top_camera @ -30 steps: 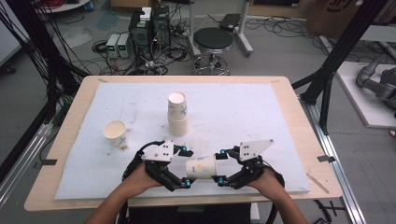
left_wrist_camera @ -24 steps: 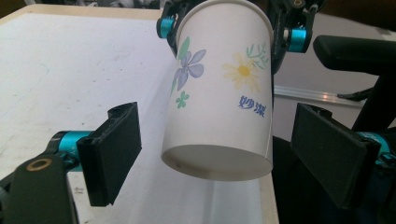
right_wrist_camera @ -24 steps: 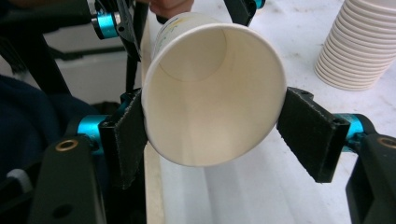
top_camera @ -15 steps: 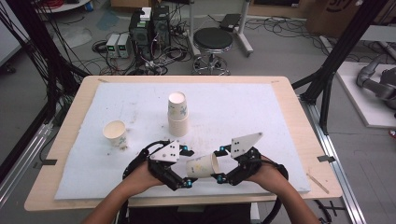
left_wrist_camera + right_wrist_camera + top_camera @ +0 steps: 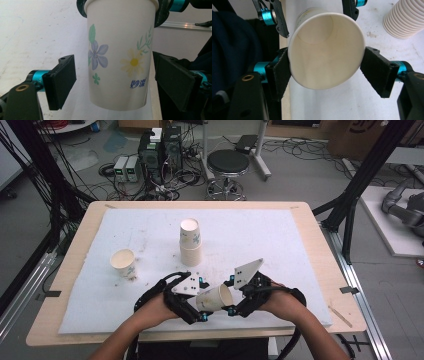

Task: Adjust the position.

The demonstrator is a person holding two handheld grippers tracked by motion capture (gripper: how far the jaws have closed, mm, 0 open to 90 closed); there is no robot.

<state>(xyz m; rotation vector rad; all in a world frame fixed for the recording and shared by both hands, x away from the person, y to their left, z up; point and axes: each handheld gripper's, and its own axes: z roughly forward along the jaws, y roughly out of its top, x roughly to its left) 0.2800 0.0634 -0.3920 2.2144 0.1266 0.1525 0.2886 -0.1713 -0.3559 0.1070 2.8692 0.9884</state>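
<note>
High view: cup stack (image 5: pixel 190 243) behind grippers (image 5: pixel 216 299).

Both forearms reach in low; right tool (image 5: pixel 234 296) clamped, left tool (image 5: pixel 199 304) spread, nearly tip to tip.

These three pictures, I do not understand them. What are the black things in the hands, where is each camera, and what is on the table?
A person holds a two-jaw tool in each hand: left tool, right tool. One camera looks down from above; the other two ride on the tools and look along their black jaws. On the white mat stand a stack of paper cups and a single cup. The right tool grips a flowered cup near its rim. The left tool's jaws stand open around its bottom, not touching.
</note>
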